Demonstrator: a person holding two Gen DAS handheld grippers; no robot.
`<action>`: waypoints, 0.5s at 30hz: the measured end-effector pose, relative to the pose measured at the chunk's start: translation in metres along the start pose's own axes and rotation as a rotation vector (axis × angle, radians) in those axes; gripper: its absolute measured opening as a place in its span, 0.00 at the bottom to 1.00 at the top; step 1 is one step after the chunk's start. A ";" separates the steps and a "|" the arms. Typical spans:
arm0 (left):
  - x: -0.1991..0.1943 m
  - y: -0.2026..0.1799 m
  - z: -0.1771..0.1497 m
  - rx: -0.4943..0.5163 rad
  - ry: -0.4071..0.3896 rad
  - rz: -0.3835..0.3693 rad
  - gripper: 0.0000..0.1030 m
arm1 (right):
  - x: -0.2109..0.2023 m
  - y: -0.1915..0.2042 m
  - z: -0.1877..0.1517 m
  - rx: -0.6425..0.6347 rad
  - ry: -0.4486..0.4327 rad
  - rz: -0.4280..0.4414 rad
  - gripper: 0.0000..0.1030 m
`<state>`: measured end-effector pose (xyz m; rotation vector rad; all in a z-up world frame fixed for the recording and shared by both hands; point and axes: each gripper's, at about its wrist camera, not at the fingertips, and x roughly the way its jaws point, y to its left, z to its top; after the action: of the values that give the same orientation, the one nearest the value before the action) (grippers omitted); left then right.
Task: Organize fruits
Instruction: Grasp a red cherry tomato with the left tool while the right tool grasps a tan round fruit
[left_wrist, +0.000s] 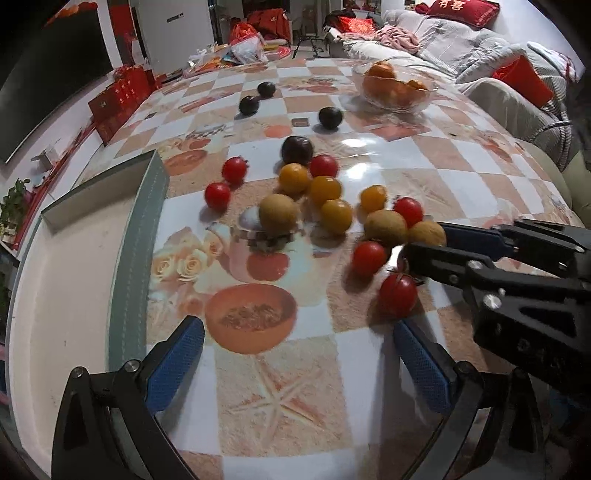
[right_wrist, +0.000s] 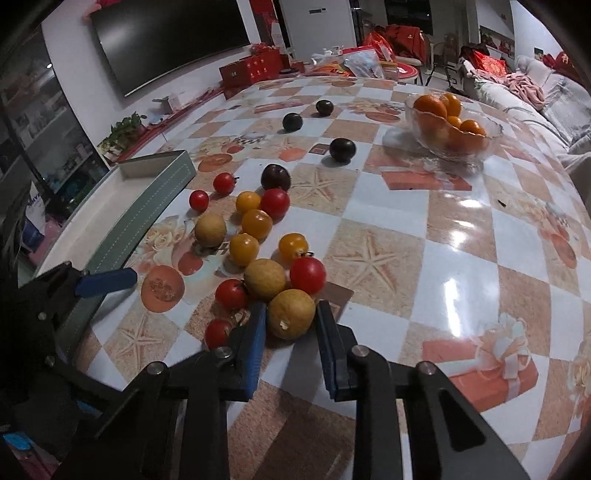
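Loose fruit lies on the patterned table: red tomatoes (left_wrist: 369, 257), yellow tomatoes (left_wrist: 336, 216), brown round fruits (left_wrist: 279, 213) and dark plums (left_wrist: 297, 150). My right gripper (right_wrist: 291, 325) has its jaws around a brown round fruit (right_wrist: 291, 314), fingers at both its sides; it also shows in the left wrist view (left_wrist: 426, 238). My left gripper (left_wrist: 295, 354) is open and empty, low over the table near the tray (left_wrist: 136, 236). A glass bowl (right_wrist: 452, 127) holds oranges at the far right.
The grey-rimmed tray (right_wrist: 155, 206) lies along the table's left edge. Red boxes (left_wrist: 118, 99) stand at the far left. A sofa (left_wrist: 498, 66) runs along the right side. A dark TV (right_wrist: 166, 40) hangs on the wall.
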<state>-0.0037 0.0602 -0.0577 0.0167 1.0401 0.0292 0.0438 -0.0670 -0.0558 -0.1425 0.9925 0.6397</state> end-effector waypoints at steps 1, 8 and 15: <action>-0.001 -0.004 -0.001 0.005 -0.006 -0.001 1.00 | -0.001 -0.003 -0.001 0.009 -0.003 -0.001 0.28; -0.001 -0.029 0.003 0.012 -0.020 -0.023 0.87 | -0.014 -0.025 -0.011 0.070 -0.016 -0.025 0.28; 0.001 -0.040 0.011 -0.051 -0.030 -0.009 0.65 | -0.021 -0.037 -0.017 0.109 -0.028 -0.025 0.28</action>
<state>0.0072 0.0203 -0.0542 -0.0342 1.0088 0.0471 0.0435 -0.1128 -0.0543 -0.0496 0.9947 0.5619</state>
